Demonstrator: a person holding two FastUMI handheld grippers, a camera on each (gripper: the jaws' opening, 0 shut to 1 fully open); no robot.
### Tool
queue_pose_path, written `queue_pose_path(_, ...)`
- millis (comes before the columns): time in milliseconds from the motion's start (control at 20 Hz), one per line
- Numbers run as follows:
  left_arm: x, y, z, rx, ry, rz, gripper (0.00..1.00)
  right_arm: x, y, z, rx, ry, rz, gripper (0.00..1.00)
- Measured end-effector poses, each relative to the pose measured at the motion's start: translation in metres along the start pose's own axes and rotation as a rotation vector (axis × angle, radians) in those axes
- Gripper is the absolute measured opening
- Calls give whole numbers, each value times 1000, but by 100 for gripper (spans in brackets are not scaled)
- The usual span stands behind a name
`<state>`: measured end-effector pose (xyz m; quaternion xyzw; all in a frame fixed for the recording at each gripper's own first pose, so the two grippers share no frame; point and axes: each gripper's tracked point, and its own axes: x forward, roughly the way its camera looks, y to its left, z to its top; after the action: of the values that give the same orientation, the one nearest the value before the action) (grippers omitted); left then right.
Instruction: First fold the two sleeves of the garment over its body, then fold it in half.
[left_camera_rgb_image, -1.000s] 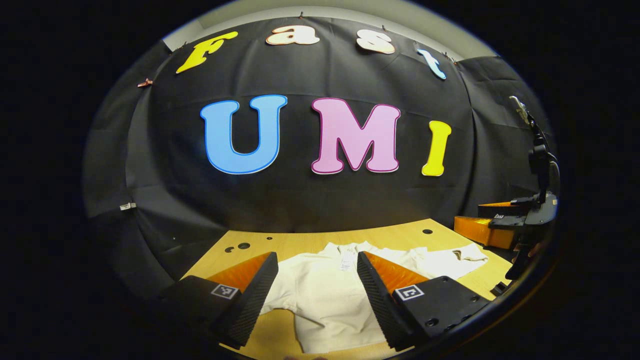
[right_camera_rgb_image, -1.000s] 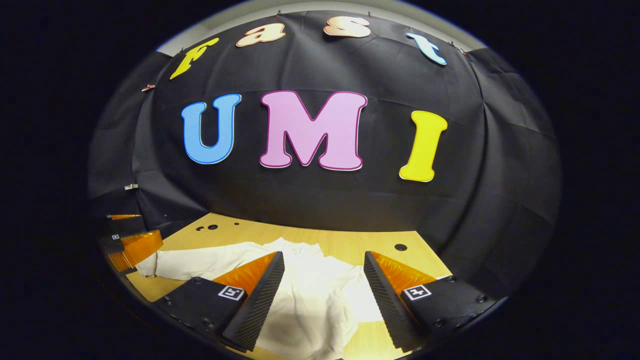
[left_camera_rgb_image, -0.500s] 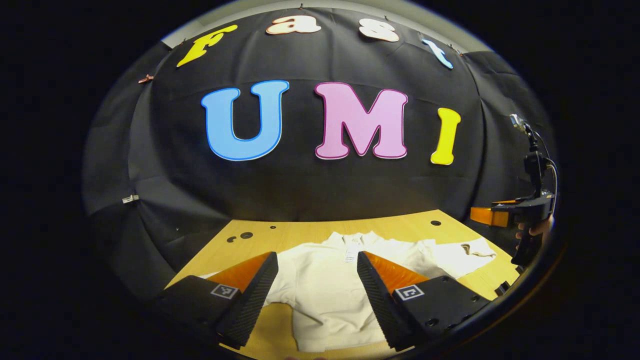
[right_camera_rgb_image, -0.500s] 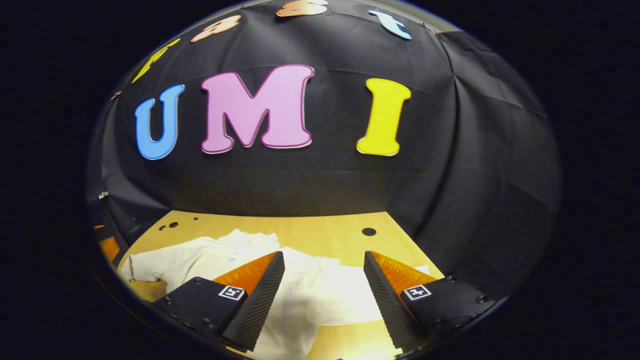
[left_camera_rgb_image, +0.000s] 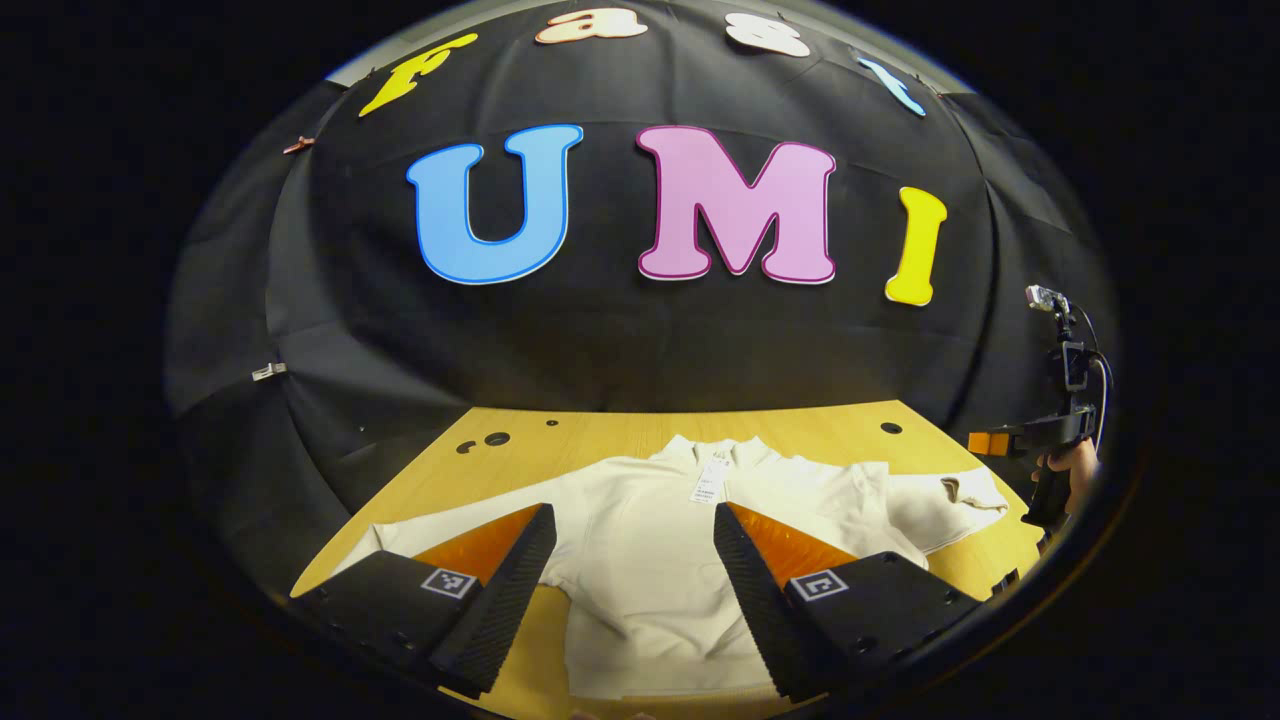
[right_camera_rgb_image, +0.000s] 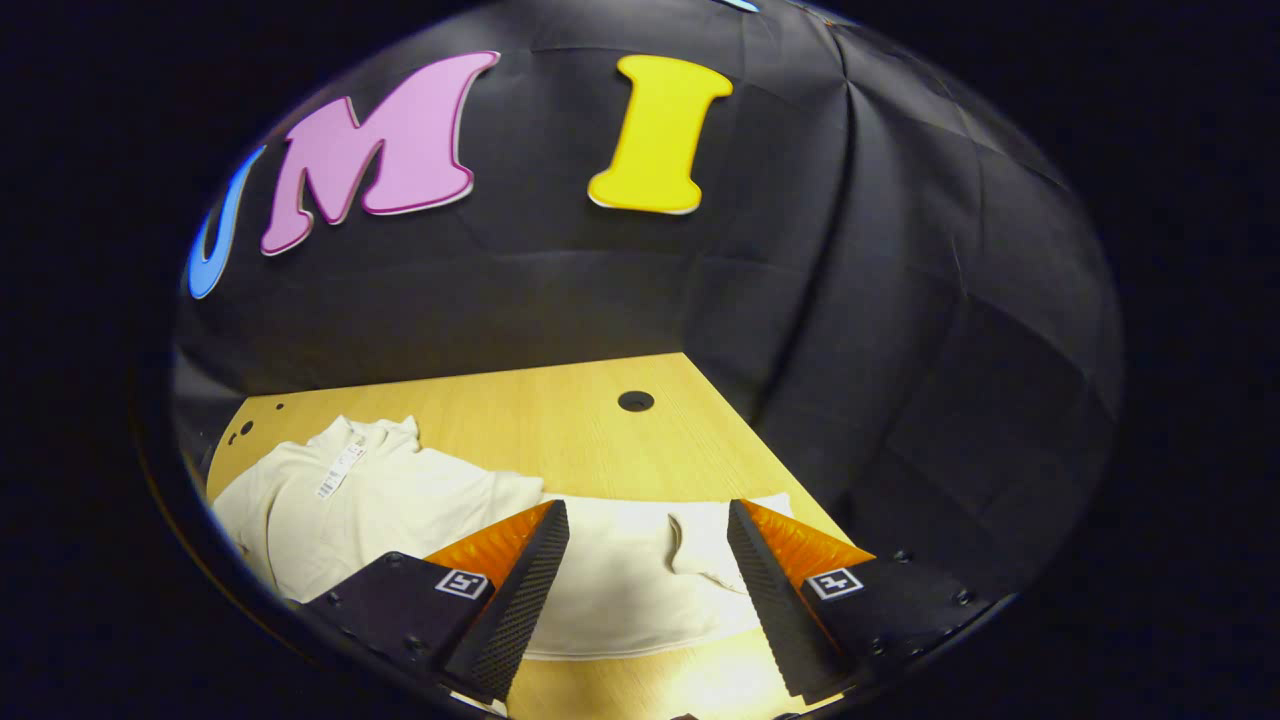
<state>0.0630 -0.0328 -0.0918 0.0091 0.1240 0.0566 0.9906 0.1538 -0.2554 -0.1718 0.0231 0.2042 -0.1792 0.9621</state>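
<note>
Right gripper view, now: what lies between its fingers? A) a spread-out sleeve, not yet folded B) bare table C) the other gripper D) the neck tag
A: the right gripper is open above the garment's sleeve, which lies spread on the table beside the body.

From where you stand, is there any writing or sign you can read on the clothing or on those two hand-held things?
White tag at the collar of the cream sweatshirt: dark print, too small to read.
Left tool: a square black-and-white marker on each finger, a pattern, not words.
Right tool: the same kind of marker on each finger, no words.
</note>
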Motion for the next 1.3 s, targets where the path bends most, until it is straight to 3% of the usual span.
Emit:
queue_pose_path(200,1,-10,-14,-51,45,15,98,46,-17,-33,-27,81,-51,98)
queue_pose_path(400,-1,-14,-16,-39,48,30,98,76,-27,-51,-26,138,-78,98)
queue_pose_path(750,-2,-19,-19,-38,79,45,98,107,-43,-84,-33,236,-121,98)
queue_pose_path(950,-5,-24,-16,41,75,31,98,113,-45,-94,10,255,-88,99)
queue_pose_path(1200,-10,-31,-20,57,95,-14,99,109,-47,-96,47,265,-38,95)
queue_pose_path(1300,-13,-27,-20,54,97,-17,99,108,-49,-95,25,275,-26,83)
